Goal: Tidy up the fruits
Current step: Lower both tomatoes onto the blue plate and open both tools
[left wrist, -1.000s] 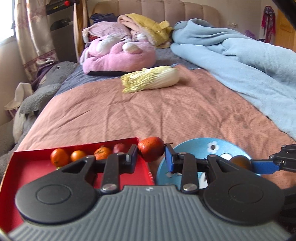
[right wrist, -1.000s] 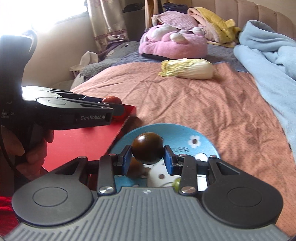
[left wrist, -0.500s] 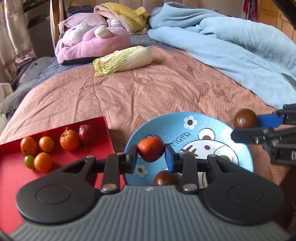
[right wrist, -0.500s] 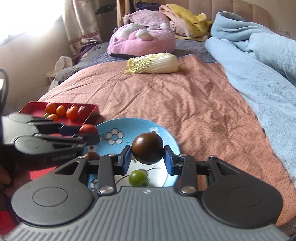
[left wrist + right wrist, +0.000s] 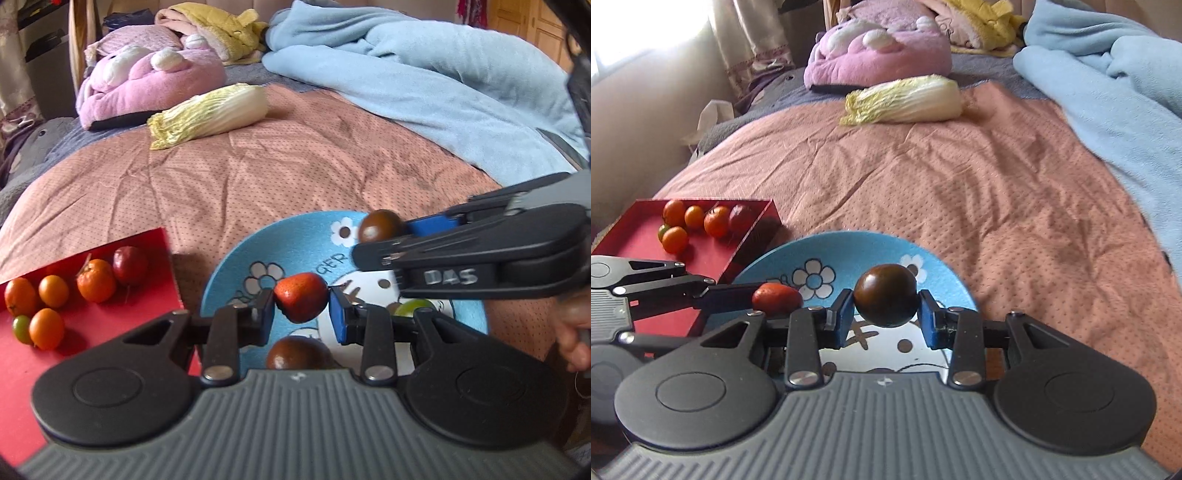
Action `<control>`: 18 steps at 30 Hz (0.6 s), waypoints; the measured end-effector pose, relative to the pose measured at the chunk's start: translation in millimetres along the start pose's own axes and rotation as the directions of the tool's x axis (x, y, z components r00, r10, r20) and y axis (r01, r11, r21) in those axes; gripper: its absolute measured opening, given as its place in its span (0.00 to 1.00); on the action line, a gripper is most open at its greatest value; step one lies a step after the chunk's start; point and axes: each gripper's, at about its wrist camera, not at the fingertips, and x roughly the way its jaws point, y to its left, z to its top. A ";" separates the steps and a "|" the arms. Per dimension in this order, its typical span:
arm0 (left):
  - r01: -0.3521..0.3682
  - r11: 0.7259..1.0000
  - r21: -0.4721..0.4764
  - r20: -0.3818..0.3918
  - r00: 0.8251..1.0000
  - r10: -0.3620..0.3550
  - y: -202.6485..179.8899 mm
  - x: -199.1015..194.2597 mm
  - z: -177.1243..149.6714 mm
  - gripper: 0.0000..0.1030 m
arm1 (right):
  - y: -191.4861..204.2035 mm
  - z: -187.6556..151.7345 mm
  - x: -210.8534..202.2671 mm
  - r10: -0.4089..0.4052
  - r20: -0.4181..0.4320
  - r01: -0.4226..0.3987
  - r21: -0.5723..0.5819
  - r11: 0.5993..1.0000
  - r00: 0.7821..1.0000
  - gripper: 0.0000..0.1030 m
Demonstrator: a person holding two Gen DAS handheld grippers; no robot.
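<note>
Above the blue plate [image 5: 236, 266], both grippers carry fruit, and the step in hand looks like setting each piece down on it. The left gripper [image 5: 301, 314] is clamped on a red fruit [image 5: 301, 302] over the plate's middle; the right gripper [image 5: 886, 314] is clamped on a dark brown fruit [image 5: 885, 295] over the plate's far side. To do this well, I would lower each fruit until it nearly touches the plate before letting go, since round fruit rolls on a shallow dish resting on soft bedding.

Left of the plate, just beside it, sits the red tray [image 5: 639, 236] with small orange fruits [image 5: 96, 285]. Well beyond the plate lie a cabbage [image 5: 210, 114] and a pink plush [image 5: 147, 81]. On the plate, a second dark fruit [image 5: 295, 352] and a green fruit [image 5: 413, 306] crowd the landing spots, and the grippers work close together, so a knock seems possible.
</note>
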 end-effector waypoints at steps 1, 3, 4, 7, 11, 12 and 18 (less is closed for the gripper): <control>0.003 1.000 0.011 -0.007 1.000 -0.003 -2.5 2.1 -1.3 0.34 | 1.3 -0.9 3.9 -0.002 -0.006 0.002 -0.002 1.000 1.000 0.42; 0.008 0.999 0.033 -0.020 1.000 -0.007 -6.5 5.9 -3.6 0.34 | 3.2 -2.6 11.2 -0.005 -0.017 0.005 -0.007 1.000 1.000 0.42; 0.010 0.999 0.039 -0.024 1.000 -0.009 -7.4 7.2 -4.3 0.34 | 4.0 -3.3 13.8 -0.005 -0.019 0.005 -0.011 1.000 1.000 0.42; 0.005 0.999 0.045 -0.027 1.000 -0.004 -7.4 9.5 -5.0 0.34 | 6.6 -4.1 18.6 -0.004 -0.026 0.003 -0.015 1.000 1.000 0.42; -0.008 0.999 0.035 -0.037 0.999 0.010 -4.2 14.0 -4.9 0.35 | 7.4 -3.5 20.4 -0.004 -0.026 0.004 -0.016 1.000 1.000 0.42; -0.009 0.999 0.035 -0.041 0.999 0.010 -4.1 14.8 -5.3 0.35 | 8.0 -3.3 20.0 -0.003 -0.025 0.003 -0.015 1.000 1.000 0.42; -0.020 0.998 0.057 -0.036 0.999 0.022 -6.7 13.1 -6.5 0.43 | 9.4 -2.1 10.9 0.002 -0.002 -0.002 -0.005 1.000 1.000 0.44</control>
